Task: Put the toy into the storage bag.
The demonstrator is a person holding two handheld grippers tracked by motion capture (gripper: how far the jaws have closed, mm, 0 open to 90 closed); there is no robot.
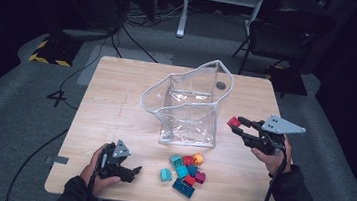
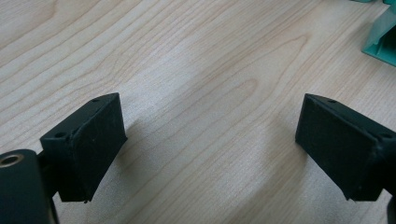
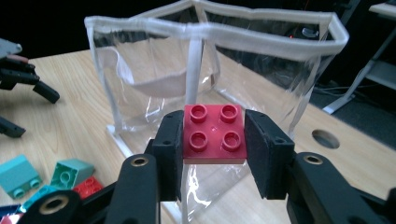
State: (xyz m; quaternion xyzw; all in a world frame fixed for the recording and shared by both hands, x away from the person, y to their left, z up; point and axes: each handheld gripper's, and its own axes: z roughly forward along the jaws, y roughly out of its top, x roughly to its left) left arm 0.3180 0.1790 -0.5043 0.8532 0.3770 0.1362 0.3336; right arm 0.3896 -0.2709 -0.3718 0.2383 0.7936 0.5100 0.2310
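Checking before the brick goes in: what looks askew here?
The clear bag sags: its white rim slumps low on the left and peaks at the back right. The right gripper holds the red brick squarely.

The teal brick [image 2: 384,39] is cut off by the picture's right edge.

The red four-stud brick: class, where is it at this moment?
The red four-stud brick is clamped in the right hand-held gripper, held above the table at the right of the high view, just right of the clear bag.
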